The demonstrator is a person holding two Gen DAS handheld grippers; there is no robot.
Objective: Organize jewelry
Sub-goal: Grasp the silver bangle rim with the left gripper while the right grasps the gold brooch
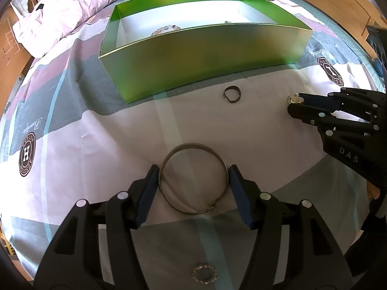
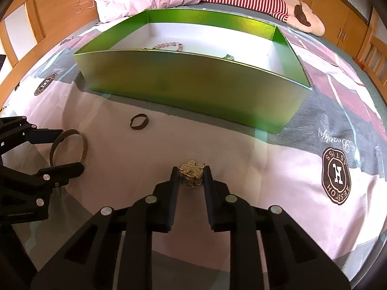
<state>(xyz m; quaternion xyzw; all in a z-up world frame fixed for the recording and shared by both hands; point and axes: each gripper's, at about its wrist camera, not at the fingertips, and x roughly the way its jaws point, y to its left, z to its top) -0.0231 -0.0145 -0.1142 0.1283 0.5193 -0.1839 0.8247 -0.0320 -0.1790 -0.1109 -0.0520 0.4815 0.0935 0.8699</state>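
A green box [image 1: 203, 55] with a white floor stands on the bed and holds a bead bracelet [image 1: 165, 29] and a small piece [image 1: 227, 21]. My left gripper [image 1: 193, 171] has its jaws on both sides of a metal bangle [image 1: 193, 178] lying on the sheet, touching it. My right gripper [image 2: 192, 172] is shut on a gold clover brooch [image 2: 192, 171] on the sheet; it also shows in the left wrist view [image 1: 295, 99]. A small dark ring [image 1: 232, 94] lies between them near the box. A round beaded ring [image 1: 205, 274] lies below the left gripper.
A pink crumpled duvet [image 1: 63, 12] lies at the back left. A striped plush toy [image 2: 261, 2] lies behind the box. Wooden bed rails and cabinets [image 2: 338, 0] surround the bed. The patterned sheet [image 2: 336, 176] spreads to the right.
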